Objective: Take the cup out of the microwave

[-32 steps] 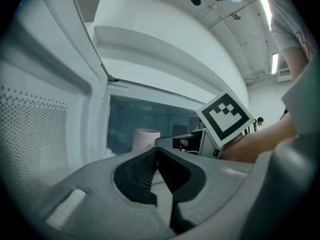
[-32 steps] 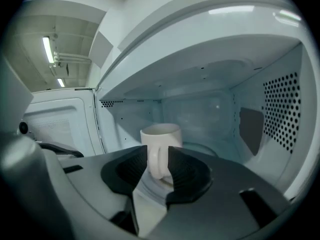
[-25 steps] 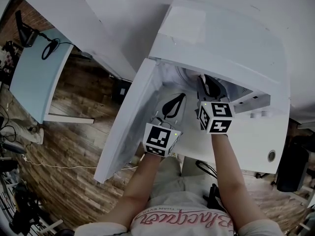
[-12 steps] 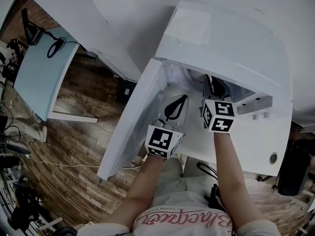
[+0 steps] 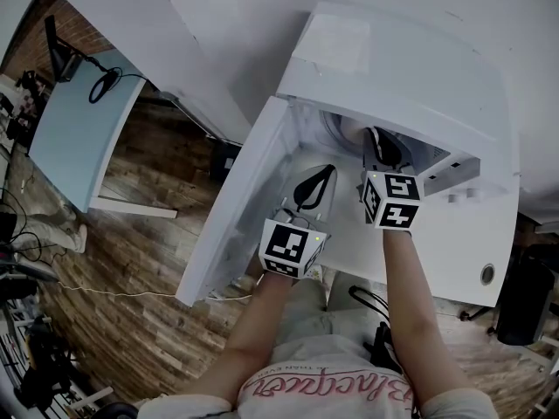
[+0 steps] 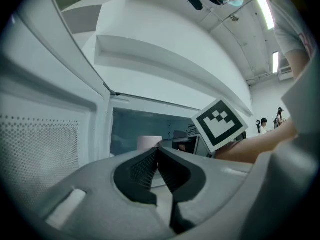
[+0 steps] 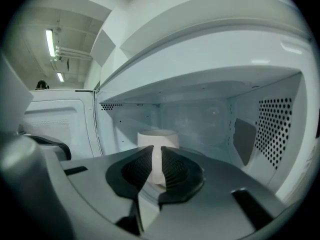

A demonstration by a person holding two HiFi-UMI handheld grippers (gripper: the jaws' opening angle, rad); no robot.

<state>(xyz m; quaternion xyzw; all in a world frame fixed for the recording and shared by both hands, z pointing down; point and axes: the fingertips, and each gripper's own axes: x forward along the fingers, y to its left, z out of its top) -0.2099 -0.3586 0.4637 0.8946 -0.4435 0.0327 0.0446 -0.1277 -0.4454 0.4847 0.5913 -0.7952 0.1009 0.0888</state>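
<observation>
The white microwave (image 5: 393,68) stands with its door (image 5: 240,208) swung open to the left. Inside it, a white cup (image 7: 157,136) stands on the cavity floor; it also shows in the left gripper view (image 6: 149,142). My right gripper (image 7: 156,155) reaches into the cavity (image 5: 377,147), and its jaws stand narrow, closed on the cup's handle, a white strip between the pads. My left gripper (image 5: 316,182) hovers in front of the opening beside the door, jaws shut (image 6: 157,150) with nothing in them.
The perforated right wall (image 7: 272,129) of the cavity is close to the right gripper. A pale blue desk (image 5: 74,138) stands far left on the wooden floor. A dark object (image 5: 524,304) sits at the right edge.
The right gripper sits a touch deeper in the microwave opening. The left gripper has hardly moved.
</observation>
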